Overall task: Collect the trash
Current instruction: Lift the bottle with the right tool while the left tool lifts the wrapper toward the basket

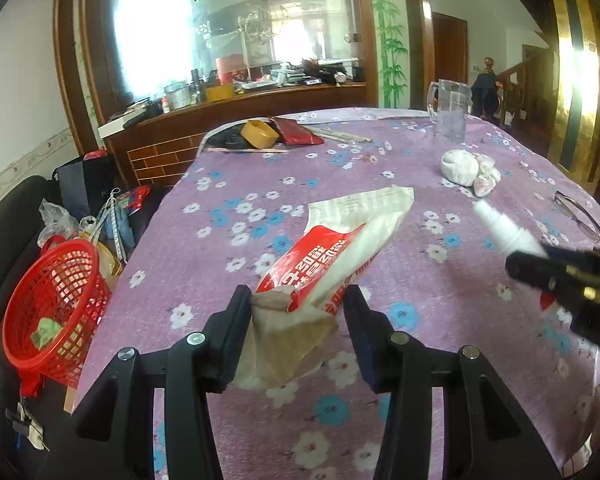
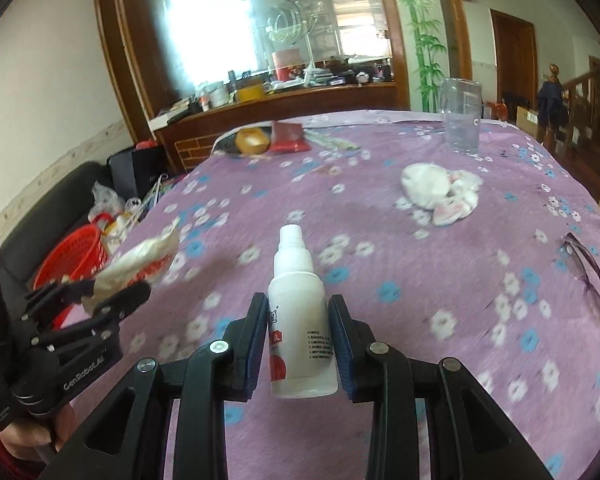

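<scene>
A red basket (image 1: 56, 304) was noted at the far left, off the edge of the surface (image 1: 300, 184), with a green scrap already lying inside. It appeared to serve as the trash receptacle.

The left hand-held gripper (image 1: 296, 300) was seen pinching a crumpled paper-and-plastic wrapper (image 1: 340, 248), red and white with print. Only the brown lower end was caught between the pads; the longer printed part stuck out forward, unsupported. The wrapper was held above the surface, right of the basket.

The right hand-held gripper (image 2: 298, 312) was seen clamped on a small white bottle (image 2: 300, 320), upright, gripped around its lower body with the nozzle pointing away. It too was carried clear of the surface.

Further right, a wad of white tissue (image 2: 440, 192) lay uncollected near a clear mug (image 2: 460, 116), and a pair of glasses (image 2: 588, 276) rested at the right edge.

Risks judged from here:
- The wrapper could slip, the hold being on a thin, loose fold.
- Its free end could catch the basket rim and spill outside.
- The bottle, smooth and round, could rotate or drop if swung quickly.
- The two hand-held grippers were close together and could collide over the basket.
- The glasses could be mistaken for trash.
</scene>
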`<state>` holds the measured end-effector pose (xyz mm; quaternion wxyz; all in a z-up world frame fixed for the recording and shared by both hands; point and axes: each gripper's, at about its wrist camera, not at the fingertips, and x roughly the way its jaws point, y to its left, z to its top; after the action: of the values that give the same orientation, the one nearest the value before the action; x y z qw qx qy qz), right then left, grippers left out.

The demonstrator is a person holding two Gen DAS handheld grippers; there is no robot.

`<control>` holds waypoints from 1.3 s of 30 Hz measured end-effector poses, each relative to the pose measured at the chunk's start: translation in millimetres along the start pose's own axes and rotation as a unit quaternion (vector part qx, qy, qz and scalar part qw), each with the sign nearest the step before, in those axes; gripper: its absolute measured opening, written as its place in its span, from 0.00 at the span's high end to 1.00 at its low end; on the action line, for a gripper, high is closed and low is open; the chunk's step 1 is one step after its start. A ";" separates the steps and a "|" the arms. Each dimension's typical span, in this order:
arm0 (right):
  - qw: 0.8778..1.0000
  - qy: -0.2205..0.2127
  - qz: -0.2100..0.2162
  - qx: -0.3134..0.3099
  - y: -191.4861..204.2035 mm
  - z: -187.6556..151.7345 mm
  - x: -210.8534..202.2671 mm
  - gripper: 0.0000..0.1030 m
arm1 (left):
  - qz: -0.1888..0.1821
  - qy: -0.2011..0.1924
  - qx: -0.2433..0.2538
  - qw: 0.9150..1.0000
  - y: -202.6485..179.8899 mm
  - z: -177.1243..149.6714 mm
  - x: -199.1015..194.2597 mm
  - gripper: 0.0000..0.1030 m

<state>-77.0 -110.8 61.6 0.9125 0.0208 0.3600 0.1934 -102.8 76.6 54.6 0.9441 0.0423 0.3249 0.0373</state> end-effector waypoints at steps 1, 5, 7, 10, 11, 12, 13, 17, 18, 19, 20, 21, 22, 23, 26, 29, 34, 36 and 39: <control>1.000 0.003 0.002 -0.001 3.8 -2.5 0.9 0.67 | 0.006 -0.003 -0.001 1.000 2.7 -1.8 -0.8 0.55; 1.000 0.016 0.005 0.000 16.2 -7.8 6.4 0.67 | 0.025 -0.015 -0.002 1.000 8.3 -8.0 -1.8 0.55; 1.000 0.022 0.003 -0.001 21.3 -9.0 9.1 0.67 | 0.024 -0.014 -0.003 1.000 10.1 -9.1 0.0 0.55; 1.000 0.025 0.004 -0.003 27.1 -8.6 10.0 0.67 | 0.020 -0.010 -0.007 1.000 14.1 -10.7 3.4 0.55; 1.000 0.024 0.002 -0.003 28.5 -8.4 9.1 0.67 | 0.020 -0.009 -0.008 1.000 14.9 -11.1 4.5 0.55; 1.000 0.023 0.001 -0.004 29.7 -7.9 9.2 0.67 | 0.021 -0.009 -0.010 1.000 15.4 -11.8 4.9 0.55; 1.000 0.023 0.001 -0.004 31.1 -7.6 9.4 0.67 | 0.021 -0.009 -0.011 1.000 16.5 -12.0 5.7 0.55; 1.000 0.025 -0.001 -0.006 35.5 -6.4 11.9 0.67 | 0.021 -0.008 -0.014 1.000 18.4 -13.6 6.7 0.55; 1.000 0.026 -0.001 -0.006 36.4 -6.3 12.7 0.67 | 0.022 -0.008 -0.013 1.000 18.3 -14.0 7.0 0.55; 1.000 0.028 0.000 -0.007 37.8 -6.5 13.7 0.67 | 0.022 -0.008 -0.013 1.000 18.7 -14.9 7.4 0.55; 1.000 0.029 0.000 -0.008 38.3 -6.6 14.3 0.67 | 0.022 -0.008 -0.013 1.000 18.5 -14.8 7.4 0.55; 1.000 0.029 -0.001 -0.010 39.1 -6.6 15.1 0.67 | 0.022 -0.007 -0.013 1.000 18.4 -15.0 7.9 0.55; 1.000 0.030 -0.001 -0.010 39.3 -5.7 16.0 0.67 | 0.021 -0.006 -0.012 1.000 18.2 -15.5 8.4 0.55; 0.999 0.031 -0.001 -0.011 39.1 -5.2 17.2 0.67 | 0.021 -0.006 -0.012 1.000 18.2 -15.9 8.9 0.55; 0.999 0.031 0.000 -0.010 39.8 -4.9 18.3 0.67 | 0.021 -0.005 -0.011 1.000 18.4 -16.4 9.4 0.55; 0.999 0.033 0.001 -0.009 40.1 -5.3 18.4 0.67 | 0.019 -0.002 -0.013 1.000 19.4 -18.2 11.4 0.55; 0.999 0.034 0.001 -0.008 40.0 -5.1 19.6 0.67 | 0.018 -0.001 -0.012 1.000 19.9 -18.5 12.4 0.55; 0.999 0.034 0.002 -0.007 40.2 -4.6 20.4 0.67 | 0.019 -0.001 -0.014 1.000 20.2 -18.5 12.2 0.55; 0.999 0.035 0.003 -0.007 40.5 -4.2 21.5 0.67 | 0.019 -0.002 -0.013 1.000 19.8 -17.9 11.8 0.55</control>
<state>-79.2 -66.0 51.7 0.8990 0.0091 0.3901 0.1987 -105.4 98.3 35.5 0.9442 0.0365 0.3219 0.0596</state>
